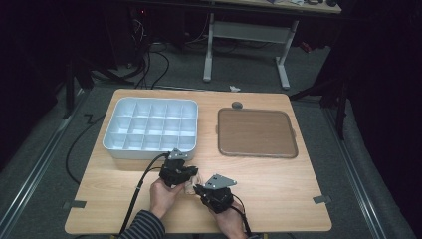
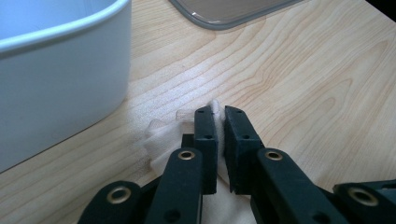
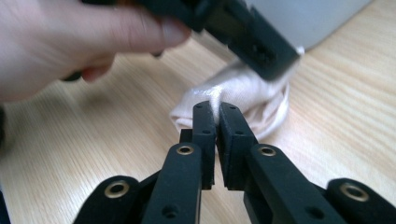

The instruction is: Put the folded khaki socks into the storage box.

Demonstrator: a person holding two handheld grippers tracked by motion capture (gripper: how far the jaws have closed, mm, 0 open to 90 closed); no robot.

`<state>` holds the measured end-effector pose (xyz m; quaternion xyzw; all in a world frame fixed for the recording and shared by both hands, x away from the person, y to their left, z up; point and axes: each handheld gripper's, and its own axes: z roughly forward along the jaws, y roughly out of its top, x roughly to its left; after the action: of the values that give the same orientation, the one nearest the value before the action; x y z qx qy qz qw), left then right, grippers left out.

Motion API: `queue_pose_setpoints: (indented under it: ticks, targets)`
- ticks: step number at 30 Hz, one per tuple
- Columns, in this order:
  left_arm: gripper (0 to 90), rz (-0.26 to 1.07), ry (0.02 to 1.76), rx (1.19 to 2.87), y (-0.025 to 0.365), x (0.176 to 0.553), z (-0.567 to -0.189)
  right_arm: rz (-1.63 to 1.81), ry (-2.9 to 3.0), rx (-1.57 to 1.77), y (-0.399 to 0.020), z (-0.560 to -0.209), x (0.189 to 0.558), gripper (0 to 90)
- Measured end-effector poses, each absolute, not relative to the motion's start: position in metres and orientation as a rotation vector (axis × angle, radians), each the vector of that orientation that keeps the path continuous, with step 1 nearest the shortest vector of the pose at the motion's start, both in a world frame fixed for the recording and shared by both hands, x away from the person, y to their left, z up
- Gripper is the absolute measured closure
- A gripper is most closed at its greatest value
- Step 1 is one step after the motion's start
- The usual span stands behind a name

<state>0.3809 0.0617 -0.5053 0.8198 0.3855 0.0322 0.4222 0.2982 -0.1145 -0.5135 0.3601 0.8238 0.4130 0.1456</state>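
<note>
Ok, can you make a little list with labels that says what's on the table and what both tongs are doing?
held thing: small pale cloth, on the table between the tongs
left tongs: shut on the cloth
right tongs: shut on the cloth
white tray: many compartments, far left of the table
brown lid: flat, right of the tray
table: light wood

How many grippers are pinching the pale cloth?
2: the left gripper grips the pale cloth at one end, and the right gripper grips the other, near the white compartment tray.
</note>
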Motion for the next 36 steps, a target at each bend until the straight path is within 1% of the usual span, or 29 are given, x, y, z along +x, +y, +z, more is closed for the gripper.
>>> queue_pose_setpoints:
  ticks: [8,15,20,26,30,31,36]
  targets:
    - [84.5,0.087,0.964,2.053,0.056,0.382,-0.509,1.16,2.373,1.071,-0.127,-0.522,0.298,87.9]
    - [84.5,0.108,0.95,2.066,0.054,0.384,-0.514,1.138,2.387,1.064,-0.126,-0.53,0.3,88.4]
    - [84.4,0.089,0.928,2.068,0.054,0.39,-0.52,1.113,2.402,1.073,-0.126,-0.532,0.301,88.7]
    - [82.9,0.077,0.928,2.072,0.054,0.391,-0.518,1.096,2.415,1.087,-0.125,-0.532,0.303,88.6]
    - [73.1,0.099,0.902,2.068,0.057,0.383,-0.508,1.1,2.407,1.105,-0.125,-0.532,0.304,88.2]
    - [71.8,0.099,0.902,2.068,0.057,0.383,-0.508,1.101,2.405,1.108,-0.125,-0.533,0.304,88.1]
    - [64.5,0.182,0.894,2.079,0.064,0.37,-0.495,1.111,2.401,1.118,-0.124,-0.532,0.304,87.9]
